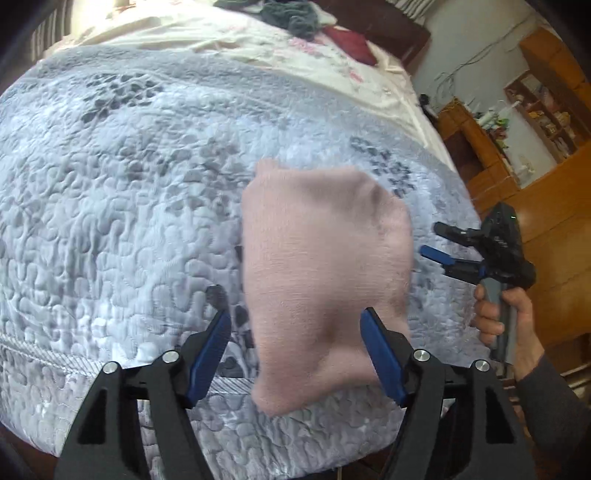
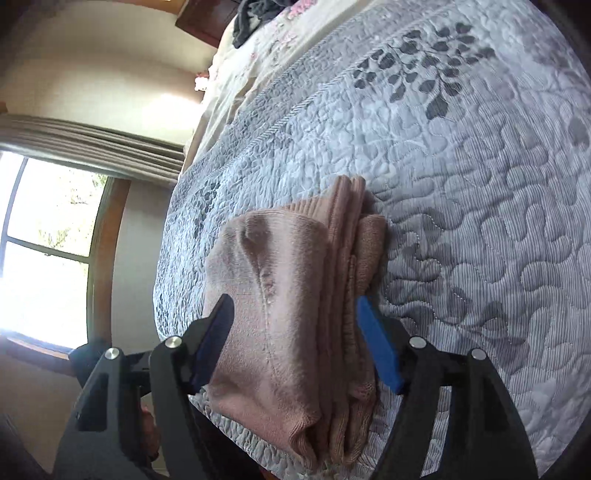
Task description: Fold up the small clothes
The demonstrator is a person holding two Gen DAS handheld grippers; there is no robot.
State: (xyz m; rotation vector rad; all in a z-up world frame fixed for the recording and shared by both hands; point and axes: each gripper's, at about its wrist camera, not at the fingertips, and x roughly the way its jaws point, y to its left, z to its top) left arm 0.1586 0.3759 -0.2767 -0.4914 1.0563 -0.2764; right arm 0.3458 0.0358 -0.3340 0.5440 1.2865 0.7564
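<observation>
A folded pink knit garment [image 1: 325, 258] lies on the grey quilted bedspread [image 1: 129, 203], near its front edge. My left gripper [image 1: 294, 317] hovers open over the garment's near end, nothing between its blue pads. To the garment's right, a hand holds my right gripper [image 1: 432, 239], open and apart from the cloth. In the right wrist view the garment [image 2: 288, 280] shows stacked folded layers on the bedspread [image 2: 480, 184], seen from the side. My right gripper [image 2: 294, 302] frames it with its fingers spread and holds nothing.
A white floral sheet [image 1: 229, 40] covers the far end of the bed, with a pile of dark clothes [image 1: 291, 14] and a maroon pillow [image 1: 351, 42]. Wooden shelves and cabinets [image 1: 532, 122] stand to the right. A window [image 2: 48, 243] and curtain [image 2: 92, 144] lie beyond the bed.
</observation>
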